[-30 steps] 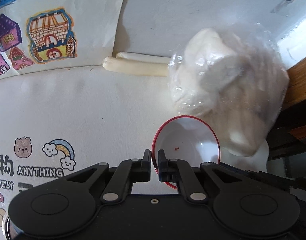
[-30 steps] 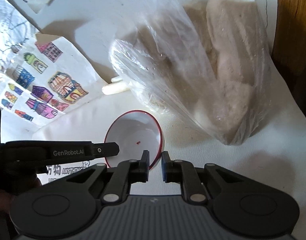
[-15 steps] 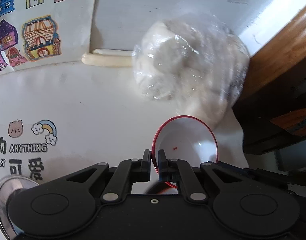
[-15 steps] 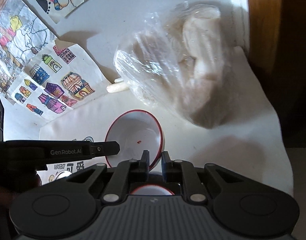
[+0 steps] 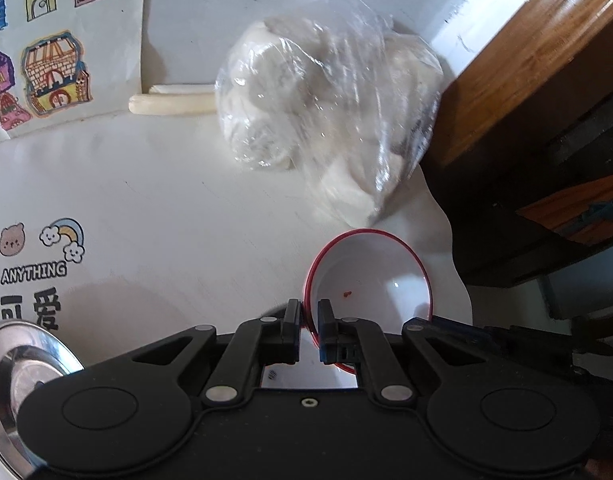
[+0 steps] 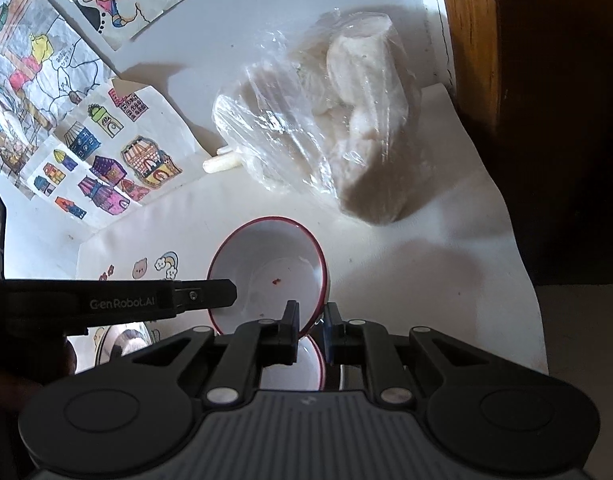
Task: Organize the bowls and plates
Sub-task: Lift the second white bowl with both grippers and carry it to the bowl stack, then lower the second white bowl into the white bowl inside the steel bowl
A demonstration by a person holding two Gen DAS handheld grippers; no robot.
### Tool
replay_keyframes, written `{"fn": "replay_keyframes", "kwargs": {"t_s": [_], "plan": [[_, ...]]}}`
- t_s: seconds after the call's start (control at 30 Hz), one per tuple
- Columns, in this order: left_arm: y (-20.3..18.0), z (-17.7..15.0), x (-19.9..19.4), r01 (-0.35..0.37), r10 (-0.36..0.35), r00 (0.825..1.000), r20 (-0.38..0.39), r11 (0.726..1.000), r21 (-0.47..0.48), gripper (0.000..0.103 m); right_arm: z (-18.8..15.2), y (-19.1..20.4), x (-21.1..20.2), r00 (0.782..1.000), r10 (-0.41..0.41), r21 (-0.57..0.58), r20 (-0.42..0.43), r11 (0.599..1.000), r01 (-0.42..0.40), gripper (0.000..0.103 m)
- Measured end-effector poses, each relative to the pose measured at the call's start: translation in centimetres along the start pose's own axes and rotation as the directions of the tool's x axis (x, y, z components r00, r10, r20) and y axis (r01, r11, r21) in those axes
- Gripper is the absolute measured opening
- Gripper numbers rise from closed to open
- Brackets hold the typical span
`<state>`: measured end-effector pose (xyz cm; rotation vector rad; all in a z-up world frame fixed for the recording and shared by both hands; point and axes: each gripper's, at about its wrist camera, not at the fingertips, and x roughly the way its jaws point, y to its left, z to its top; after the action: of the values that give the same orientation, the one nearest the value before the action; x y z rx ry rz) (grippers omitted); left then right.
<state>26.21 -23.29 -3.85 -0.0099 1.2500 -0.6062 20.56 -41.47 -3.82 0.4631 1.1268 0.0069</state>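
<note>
- Hanging above the table [image 5: 186, 208], tilted: white bowl [image 5: 370, 276] with a red rim and a small red speck inside, clear of the white cloth, well apart from the bag now.
- Pinching the bowl's left rim: left tool [image 5: 308, 322], jaws nearly closed on the thin edge.
- Pinching the opposite rim: right tool [image 6: 310, 322], jaws likewise clamped on the edge, pointing steeply down.
- Showing under the lifted bowl in the right wrist view: a second red-rimmed bowl [image 6: 302, 368] and part of a metal dish [image 6: 122, 342], neither visible there a second ago.
- Coming into the left wrist view at lower left: the same shiny metal dish [image 5: 22, 364], absent a second ago.
- Sitting farther away and smaller than before: clear plastic bag of white buns [image 5: 326, 120], with two pale sticks [image 5: 170, 102] just beside it.
- Lying beyond: sheets of coloured house drawings [image 5: 54, 72].
- Revealing more of the dark wooden furniture [image 5: 526, 60] at right.
</note>
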Motion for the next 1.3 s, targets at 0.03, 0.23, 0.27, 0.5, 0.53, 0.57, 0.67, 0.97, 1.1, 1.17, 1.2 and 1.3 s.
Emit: {"fn": "replay_keyframes", "kwargs": {"t_s": [0.03,0.23,0.27,0.5,0.53,0.57,0.67,0.97,1.1,1.17,1.2,1.3], "plan": [[-0.1,-0.2,0.0,0.002,-0.002,1.0,-0.005,1.0,-0.002,0.008,-0.1,0.0,0.0,1.0,-0.002,0.0,-0.002,1.0,0.002,0.014],[-0.3,-1.2,0.1,-0.001,0.001,0.999,-0.033,1.0,0.002,0.008,-1.2,-0.3,-0.1,1.0,-0.008,0.001,-0.027,1.0,0.008,0.014],[-0.3,-1.4,0.2,-0.001,0.002,0.999,-0.038,1.0,0.002,0.009,-1.4,-0.3,-0.1,0.999,-0.009,0.0,-0.031,1.0,0.009,0.014],[-0.1,-2.4,0.4,-0.012,0.012,0.998,-0.067,1.0,-0.001,0.01,-1.7,-0.3,-0.1,0.998,-0.012,-0.013,-0.059,1.0,0.011,0.014],[-0.1,-2.6,0.4,-0.014,0.013,0.997,-0.07,1.0,-0.002,0.01,-1.8,-0.3,-0.1,0.998,-0.013,-0.016,-0.064,1.0,0.012,0.014],[0.0,-2.7,0.4,-0.015,0.015,0.997,-0.073,1.0,-0.003,0.01,-1.8,-0.2,0.0,0.998,-0.013,-0.018,-0.068,1.0,0.012,0.014],[0.2,-3.1,0.4,-0.02,0.019,0.996,-0.083,1.0,-0.009,0.01,-1.9,-0.1,0.1,0.997,-0.013,-0.026,-0.081,1.0,0.011,0.014],[1.3,-4.2,0.5,-0.042,0.039,0.992,-0.117,0.999,-0.028,0.01,-2.3,0.7,0.8,0.991,-0.003,-0.061,-0.132,0.998,-0.005,0.014],[1.5,-4.5,0.5,-0.052,0.046,0.99,-0.13,0.998,-0.039,0.01,-2.4,1.0,1.0,0.988,-0.003,-0.075,-0.153,0.997,-0.009,0.014],[1.6,-4.5,0.6,-0.054,0.048,0.99,-0.133,0.998,-0.042,0.01,-2.4,1.2,1.2,0.987,-0.004,-0.08,-0.161,0.997,-0.009,0.014],[1.6,-4.5,0.6,-0.056,0.05,0.99,-0.134,0.998,-0.042,0.01,-2.5,1.2,1.2,0.986,-0.004,-0.081,-0.165,0.997,-0.01,0.014],[1.7,-4.5,0.6,-0.059,0.052,0.989,-0.137,0.997,-0.047,0.01,-2.4,1.3,1.4,0.985,-0.003,-0.083,-0.174,0.996,-0.011,0.014]]}}
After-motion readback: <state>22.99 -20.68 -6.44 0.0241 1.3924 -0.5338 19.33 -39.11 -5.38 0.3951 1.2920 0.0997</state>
